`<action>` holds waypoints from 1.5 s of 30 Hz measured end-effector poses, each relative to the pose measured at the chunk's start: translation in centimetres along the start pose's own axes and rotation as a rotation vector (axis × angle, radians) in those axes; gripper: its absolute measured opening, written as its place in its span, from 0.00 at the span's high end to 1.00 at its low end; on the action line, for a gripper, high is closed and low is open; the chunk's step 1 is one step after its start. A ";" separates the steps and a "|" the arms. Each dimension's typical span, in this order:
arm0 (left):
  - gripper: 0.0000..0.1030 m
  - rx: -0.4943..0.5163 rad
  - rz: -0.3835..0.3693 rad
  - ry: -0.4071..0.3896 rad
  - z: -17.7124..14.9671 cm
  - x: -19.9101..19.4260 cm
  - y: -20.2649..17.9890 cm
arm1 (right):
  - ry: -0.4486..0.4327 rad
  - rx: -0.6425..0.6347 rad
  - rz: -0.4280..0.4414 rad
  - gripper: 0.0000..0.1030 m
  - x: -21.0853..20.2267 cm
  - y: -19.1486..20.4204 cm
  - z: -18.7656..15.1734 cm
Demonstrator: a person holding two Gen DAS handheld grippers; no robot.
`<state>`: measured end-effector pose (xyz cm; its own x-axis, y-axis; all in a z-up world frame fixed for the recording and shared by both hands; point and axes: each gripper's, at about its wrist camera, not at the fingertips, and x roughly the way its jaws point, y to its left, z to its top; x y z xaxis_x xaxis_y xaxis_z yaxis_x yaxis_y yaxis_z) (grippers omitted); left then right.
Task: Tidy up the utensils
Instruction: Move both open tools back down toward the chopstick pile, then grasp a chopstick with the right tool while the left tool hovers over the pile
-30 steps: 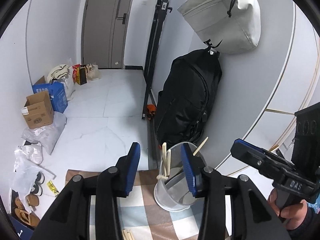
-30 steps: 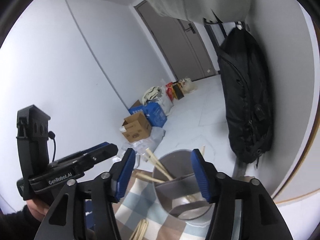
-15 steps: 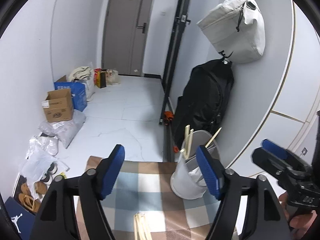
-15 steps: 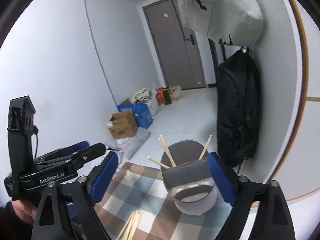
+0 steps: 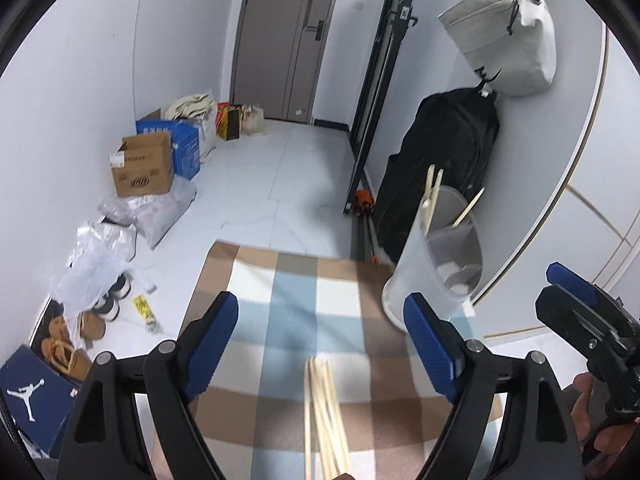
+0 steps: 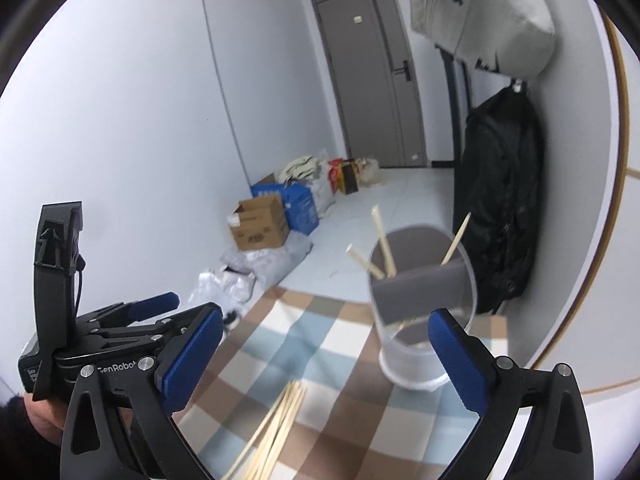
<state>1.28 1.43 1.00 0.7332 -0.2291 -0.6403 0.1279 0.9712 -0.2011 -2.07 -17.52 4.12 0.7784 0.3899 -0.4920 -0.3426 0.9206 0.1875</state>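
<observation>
A translucent white utensil holder (image 5: 424, 280) (image 6: 420, 348) with a grey divider stands at the far right of the checked cloth (image 5: 280, 280) (image 6: 320, 324). Three chopsticks (image 5: 431, 196) (image 6: 382, 240) lean inside it. A loose bundle of chopsticks (image 5: 324, 416) (image 6: 276, 428) lies on the cloth close in front of both grippers. My left gripper (image 5: 320, 320) hovers over the bundle, its jaws opening with nothing between them. The right gripper (image 6: 324, 332) is short of the holder, its jaws opening too and holding nothing.
The cloth's far edge drops to a white tiled floor. Cardboard box (image 5: 142, 164), blue box, plastic bags and shoes line the left wall. A black backpack (image 5: 440, 160) and grey bag (image 5: 508, 36) hang on the right wall behind the holder.
Both grippers have drawn back from the holder and sunk lower, and their jaws have widened. The loose chopsticks on the cloth have come into view.
</observation>
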 end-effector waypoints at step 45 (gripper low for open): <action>0.21 -0.277 0.093 0.133 -3.8 2.2 11.2 | 0.573 -0.091 -0.084 0.71 19.5 6.1 -10.0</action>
<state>1.82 11.59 -5.47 0.6368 -0.1650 -0.7532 -0.1352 0.9378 -0.3198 5.76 -4.52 -12.86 0.4050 0.2177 -0.8880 -0.3554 0.9323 0.0664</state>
